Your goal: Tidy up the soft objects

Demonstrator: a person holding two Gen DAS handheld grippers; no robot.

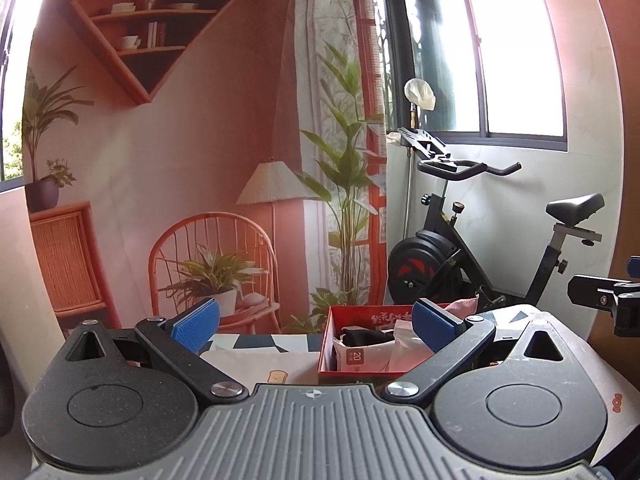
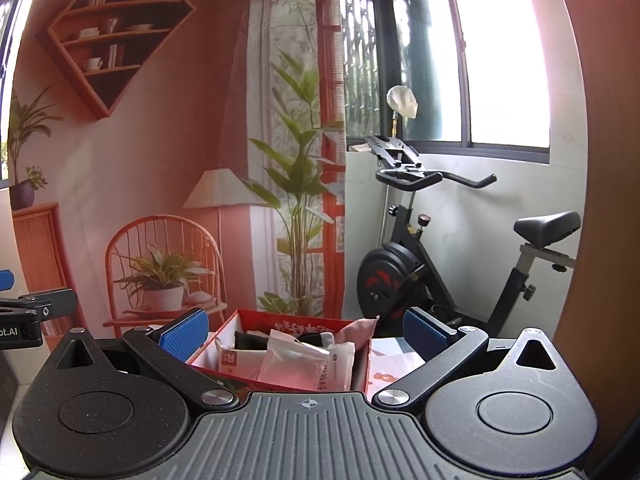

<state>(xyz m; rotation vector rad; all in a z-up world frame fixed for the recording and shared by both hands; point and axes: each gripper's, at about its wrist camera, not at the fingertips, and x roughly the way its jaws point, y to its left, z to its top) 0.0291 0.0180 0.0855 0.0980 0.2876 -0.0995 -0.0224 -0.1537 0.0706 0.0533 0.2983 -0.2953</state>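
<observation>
My left gripper (image 1: 314,326) hangs with its blue pads (image 1: 198,322) spread wide and nothing between them; my right gripper (image 2: 306,330) is the same, pads (image 2: 186,330) apart and empty. Both sit raised above the table, pointed more at the room than down at the work.

Just past my fingertips stands the red cardboard box (image 2: 244,316), open at the top. The soft things already lie inside it: white sealed pouches (image 2: 292,362), one marked 20 (image 1: 354,358), something black rolled up behind them (image 1: 366,336), and a pink cloth (image 2: 358,332) slumped over the far right corner.

What worries me is that pink cloth. It drapes over the rim, so if I go in for a pouch I could snag it and drag it out. The pouches look slick and overlap loosely, so a shallow pinch might slide off or lift two at once. The box seems light, and a sideways push from either hand could shove it along the table.

Under the box is a tablecloth (image 1: 256,354) printed with dark geometric shapes and small cartoons. Beyond stands a printed backdrop (image 1: 180,160) of a salmon room with a rattan chair, lamp and plants, then a black exercise bike (image 2: 440,272) under bright windows (image 2: 504,72).
</observation>
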